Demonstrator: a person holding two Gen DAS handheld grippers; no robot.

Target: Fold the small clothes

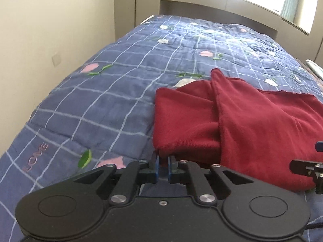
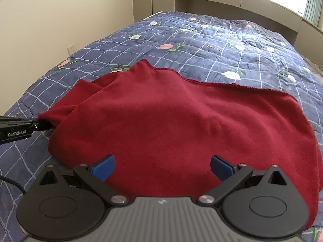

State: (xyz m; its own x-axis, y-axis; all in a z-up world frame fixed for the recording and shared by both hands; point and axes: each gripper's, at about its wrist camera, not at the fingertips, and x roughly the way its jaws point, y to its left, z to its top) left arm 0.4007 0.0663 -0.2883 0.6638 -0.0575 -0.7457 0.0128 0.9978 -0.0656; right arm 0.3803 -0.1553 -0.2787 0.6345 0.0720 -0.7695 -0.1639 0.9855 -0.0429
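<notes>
A dark red garment (image 1: 232,125) lies partly folded on the blue checked quilt (image 1: 101,100); it fills the middle of the right wrist view (image 2: 171,121). My left gripper (image 1: 163,161) is shut on the garment's near left corner, and it shows at the left edge of the right wrist view (image 2: 43,124), pinching that corner. My right gripper (image 2: 162,166) is open, its blue pads (image 2: 104,167) spread wide just above the garment's near edge, holding nothing. Part of it shows at the right edge of the left wrist view (image 1: 310,167).
The bed runs away toward a beige headboard shelf (image 1: 222,6) under a bright window. A cream wall (image 1: 40,40) borders the bed's left side. A black cable (image 2: 12,183) trails at lower left.
</notes>
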